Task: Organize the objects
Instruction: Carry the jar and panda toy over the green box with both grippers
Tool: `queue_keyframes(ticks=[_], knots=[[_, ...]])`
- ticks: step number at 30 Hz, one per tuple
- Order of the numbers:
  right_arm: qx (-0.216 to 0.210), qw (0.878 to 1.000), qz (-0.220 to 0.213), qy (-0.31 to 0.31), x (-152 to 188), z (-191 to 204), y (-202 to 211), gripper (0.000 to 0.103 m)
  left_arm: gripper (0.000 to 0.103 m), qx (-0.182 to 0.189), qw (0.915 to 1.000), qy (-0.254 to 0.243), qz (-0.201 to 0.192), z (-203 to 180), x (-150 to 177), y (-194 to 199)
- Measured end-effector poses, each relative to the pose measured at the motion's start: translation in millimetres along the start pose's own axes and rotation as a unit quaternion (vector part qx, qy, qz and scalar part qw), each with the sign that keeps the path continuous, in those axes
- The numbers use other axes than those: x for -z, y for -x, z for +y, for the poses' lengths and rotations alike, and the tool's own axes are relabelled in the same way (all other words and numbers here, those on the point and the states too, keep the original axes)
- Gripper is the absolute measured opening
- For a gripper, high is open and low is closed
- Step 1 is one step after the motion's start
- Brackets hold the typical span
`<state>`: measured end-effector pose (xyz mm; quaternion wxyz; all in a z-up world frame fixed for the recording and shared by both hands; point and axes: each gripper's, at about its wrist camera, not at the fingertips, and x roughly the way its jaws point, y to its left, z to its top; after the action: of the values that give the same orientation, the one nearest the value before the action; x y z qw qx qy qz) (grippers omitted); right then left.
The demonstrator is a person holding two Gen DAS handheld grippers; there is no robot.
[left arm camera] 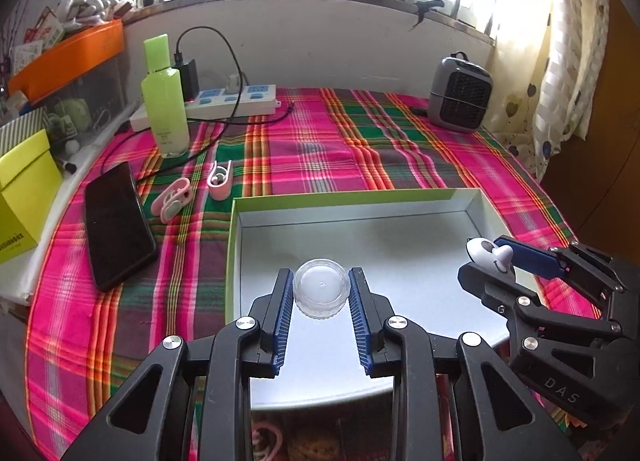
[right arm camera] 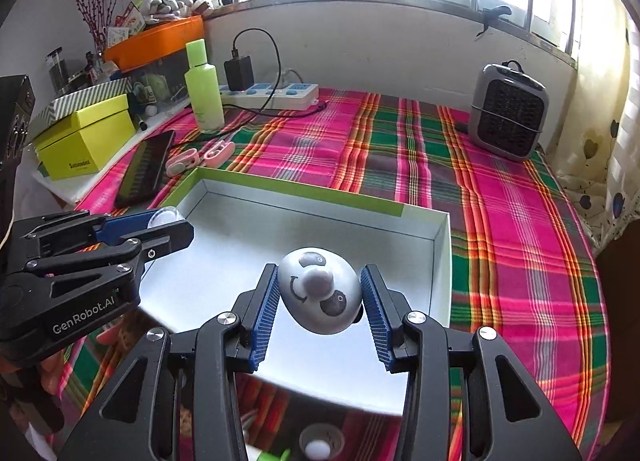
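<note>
Left gripper (left arm camera: 321,288) clamps clear jar (left arm camera: 320,287) over box (left arm camera: 472,205) near edge; right gripper (right arm camera: 320,293) clamps panda egg (right arm camera: 319,291) at right side. Lower both flat, release gently, apart.

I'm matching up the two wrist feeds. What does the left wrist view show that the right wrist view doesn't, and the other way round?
Only the left wrist view shows the flat top of the clear round jar in the left claw.

Only the right wrist view shows the face on the white egg-shaped toy in the right claw, and the twigs with pink buds.

Both show the open box, green bottle, phone and small heater.
</note>
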<state>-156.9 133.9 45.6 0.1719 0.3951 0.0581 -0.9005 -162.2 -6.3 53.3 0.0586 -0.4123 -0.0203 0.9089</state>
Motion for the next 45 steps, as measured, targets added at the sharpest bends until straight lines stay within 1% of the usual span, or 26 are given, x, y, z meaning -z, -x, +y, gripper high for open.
queue_keyframes(ticks=[7,11,14,18,20,23,30,41,45], knots=[[0.005,1.000,0.017,0.003,-13.1,-3.9,-23.7,0.043,0.026,-0.002,0.9999,-0.007,0.014,1.2,-11.3,-22.0],[0.009,1.000,0.030,0.002,-18.7,-7.2,-37.7,0.043,0.026,0.002,0.9997,0.003,0.025,2.9,-16.7,-34.0],[0.009,0.999,0.036,-0.002,-22.3,-10.1,-45.9,0.043,0.026,-0.006,0.9996,-0.006,0.027,1.2,-20.0,-41.6],[0.010,0.999,0.046,-0.001,-25.9,-12.5,-56.2,0.043,0.026,-0.006,0.9994,0.001,0.035,3.9,-22.9,-51.1],[0.012,0.999,0.049,0.000,-26.5,-12.5,-59.4,0.043,0.026,-0.010,0.9994,-0.008,0.033,2.0,-23.2,-53.4],[0.013,0.999,0.052,0.001,-27.7,-13.1,-63.2,0.043,0.026,-0.009,0.9990,-0.005,0.043,2.9,-24.1,-59.6],[0.016,0.998,0.059,0.005,-26.4,-13.2,-69.0,0.043,0.026,-0.010,0.9987,-0.005,0.049,2.2,-23.0,-66.6],[0.026,0.997,0.072,0.011,-26.6,-12.0,-74.4,0.043,0.026,-0.021,0.9985,-0.012,0.049,2.8,-23.4,-69.7],[0.027,0.997,0.072,0.012,-26.7,-11.0,-74.8,0.043,0.028,-0.023,0.9984,-0.008,0.052,5.0,-23.8,-71.7]])
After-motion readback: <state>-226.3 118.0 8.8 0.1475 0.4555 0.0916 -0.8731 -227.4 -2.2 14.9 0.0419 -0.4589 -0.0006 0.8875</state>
